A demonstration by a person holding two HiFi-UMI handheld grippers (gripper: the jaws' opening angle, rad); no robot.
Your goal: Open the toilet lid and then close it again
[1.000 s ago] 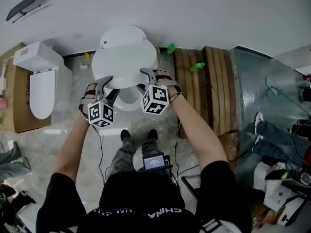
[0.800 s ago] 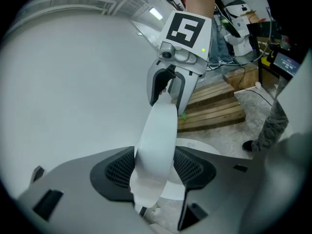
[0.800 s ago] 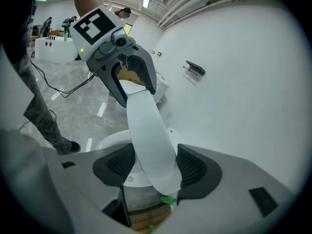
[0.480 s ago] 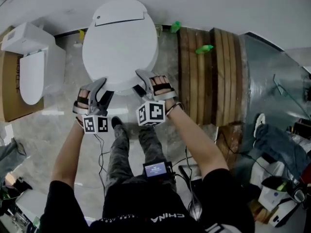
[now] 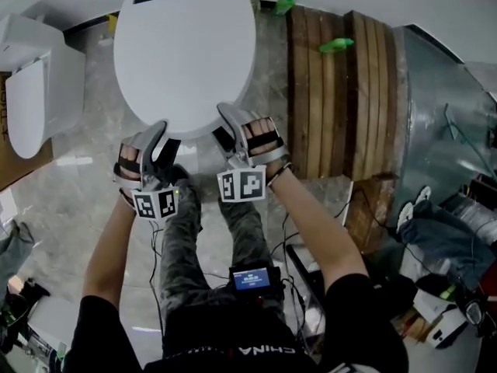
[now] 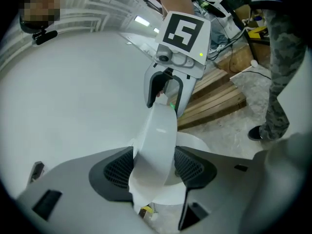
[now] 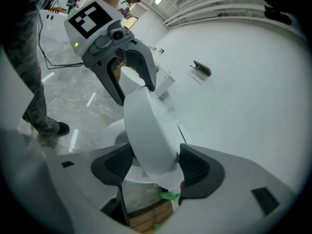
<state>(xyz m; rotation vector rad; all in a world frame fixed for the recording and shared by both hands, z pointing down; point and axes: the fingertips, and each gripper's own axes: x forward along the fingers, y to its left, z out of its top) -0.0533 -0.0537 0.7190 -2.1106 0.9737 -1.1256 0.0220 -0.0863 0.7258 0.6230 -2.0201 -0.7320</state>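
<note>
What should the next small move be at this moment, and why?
Probably lower the toilet lid gently onto the seat before letting go. Its front edge is held between the jaws of the left hand-held gripper and the right hand-held gripper, though both pairs of jaws have just been opening, and both gripper views show the lid tilted clear of the seat.

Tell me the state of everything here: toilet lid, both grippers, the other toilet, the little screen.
Toilet lid: nearly down, front rim above the bowl.
Left gripper: clamped on the lid's rim, jaws have just been opening.
Right gripper: likewise clamped on the rim, jaws have just been opening.
Other toilet: lid down.
Screen: lit.
</note>
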